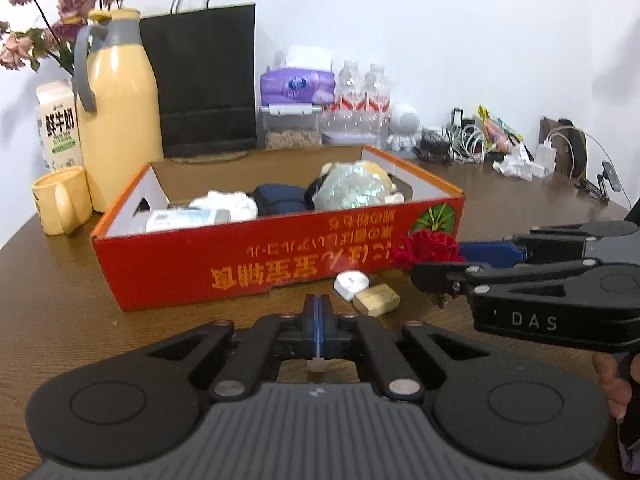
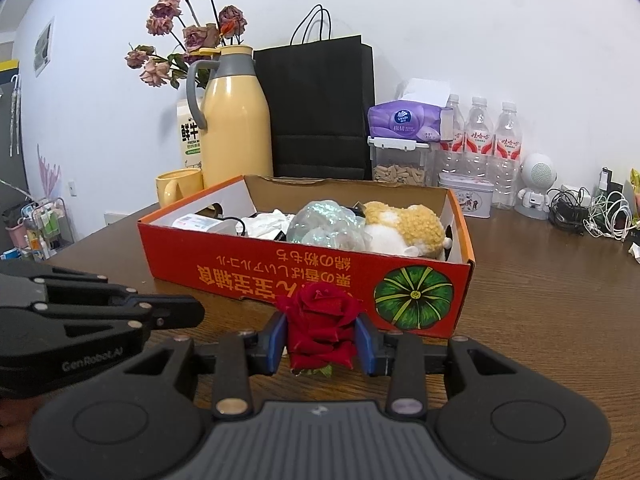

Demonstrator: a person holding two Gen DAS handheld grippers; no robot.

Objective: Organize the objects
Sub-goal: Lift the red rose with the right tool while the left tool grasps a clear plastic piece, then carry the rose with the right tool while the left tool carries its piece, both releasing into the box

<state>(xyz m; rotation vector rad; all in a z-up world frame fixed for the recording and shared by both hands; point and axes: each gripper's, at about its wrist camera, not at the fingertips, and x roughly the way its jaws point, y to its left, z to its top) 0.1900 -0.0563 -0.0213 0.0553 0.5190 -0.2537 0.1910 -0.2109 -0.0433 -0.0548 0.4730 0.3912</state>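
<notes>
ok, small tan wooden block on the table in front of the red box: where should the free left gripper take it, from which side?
Grip the small tan wooden block across its two long flat sides, coming down from above. It lies flat on the brown table, and the white rounded case sits right against its far end, so an end-on grip looks crowded. The left gripper is shut and would need opening first.

Bright even indoor light, soft shadows, fisheye-bent edges, slight blur
</notes>
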